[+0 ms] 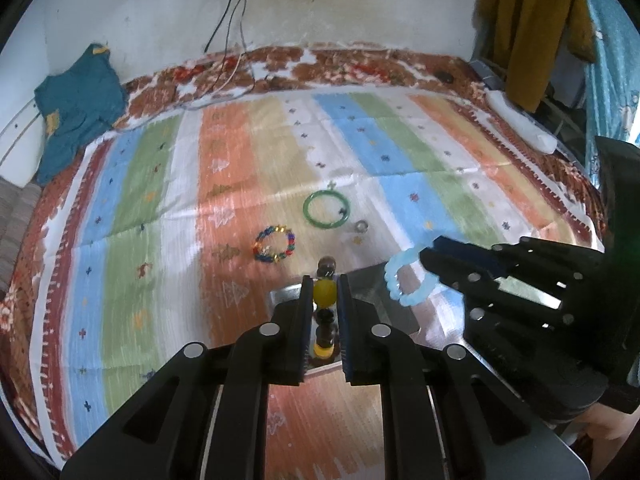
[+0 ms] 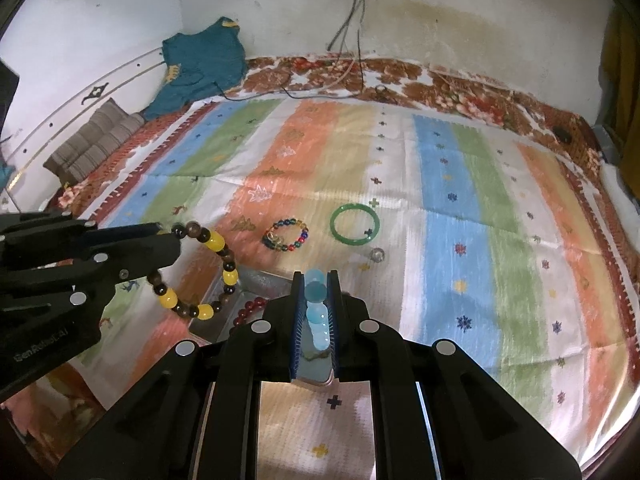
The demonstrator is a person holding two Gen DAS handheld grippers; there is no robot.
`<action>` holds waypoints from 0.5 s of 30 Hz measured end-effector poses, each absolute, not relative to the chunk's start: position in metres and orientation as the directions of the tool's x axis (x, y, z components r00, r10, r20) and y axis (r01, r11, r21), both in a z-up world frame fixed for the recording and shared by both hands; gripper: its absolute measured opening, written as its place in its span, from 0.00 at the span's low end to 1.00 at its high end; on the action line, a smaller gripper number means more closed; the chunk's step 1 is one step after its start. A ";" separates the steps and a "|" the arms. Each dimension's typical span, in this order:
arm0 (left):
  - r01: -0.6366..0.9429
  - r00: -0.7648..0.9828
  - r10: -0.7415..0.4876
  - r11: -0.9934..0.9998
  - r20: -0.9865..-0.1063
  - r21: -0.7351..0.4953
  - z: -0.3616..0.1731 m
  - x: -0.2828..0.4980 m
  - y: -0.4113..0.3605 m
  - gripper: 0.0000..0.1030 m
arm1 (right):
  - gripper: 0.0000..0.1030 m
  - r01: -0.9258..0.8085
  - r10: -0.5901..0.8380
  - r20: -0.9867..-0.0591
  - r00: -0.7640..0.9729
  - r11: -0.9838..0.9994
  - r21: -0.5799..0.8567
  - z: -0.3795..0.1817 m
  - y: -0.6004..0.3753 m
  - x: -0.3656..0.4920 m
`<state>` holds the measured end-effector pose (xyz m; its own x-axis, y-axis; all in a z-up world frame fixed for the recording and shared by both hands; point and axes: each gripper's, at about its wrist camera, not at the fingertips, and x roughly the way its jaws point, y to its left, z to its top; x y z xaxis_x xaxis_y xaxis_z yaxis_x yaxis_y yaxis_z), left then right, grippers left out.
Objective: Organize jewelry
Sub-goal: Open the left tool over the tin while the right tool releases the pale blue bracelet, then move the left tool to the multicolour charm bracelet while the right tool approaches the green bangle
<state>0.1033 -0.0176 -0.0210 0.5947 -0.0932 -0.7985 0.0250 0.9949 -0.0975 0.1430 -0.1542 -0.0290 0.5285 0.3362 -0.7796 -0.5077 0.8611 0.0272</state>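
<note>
A home bedroom: a bed [image 2: 440, 184] under a striped sheet fills the view. A teal shirt [image 2: 200, 68] lies crumpled at ten o'clock by a striped pillow [image 2: 92, 144], charger cables [image 2: 356, 20] dangle from a wall socket at twelve, and a mustard garment [image 1: 532, 20] hangs at two.

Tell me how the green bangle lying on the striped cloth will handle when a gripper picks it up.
The green bangle looks like a smooth, glossy, rigid hoop, so it should keep its shape but may slip between pads. It looks glassy or stone-like, so possibly brittle if dropped. Lying flat, it likely won't roll.
</note>
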 end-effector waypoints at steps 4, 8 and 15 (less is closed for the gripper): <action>-0.003 0.585 -0.058 0.997 -0.809 -0.073 -0.024 0.105 -0.014 0.18 | 0.41 -0.477 0.310 -0.783 0.539 0.879 0.019 -0.029 -0.160 0.147; -0.013 0.582 -0.044 0.998 -0.812 -0.064 -0.024 0.105 -0.012 0.24 | 0.41 -0.463 0.297 -0.790 0.536 0.886 0.018 -0.031 -0.162 0.150; -0.040 0.577 -0.028 0.997 -0.817 -0.062 -0.025 0.109 -0.007 0.32 | 0.47 -0.441 0.265 -0.802 0.536 0.898 0.003 -0.035 -0.166 0.158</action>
<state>0.1093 -0.0066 -0.0253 0.5765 -0.0279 -0.8166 -0.0398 0.9973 -0.0622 0.1584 -0.1659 -0.0350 0.5355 0.2655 -0.8017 -0.4407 0.8976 0.0029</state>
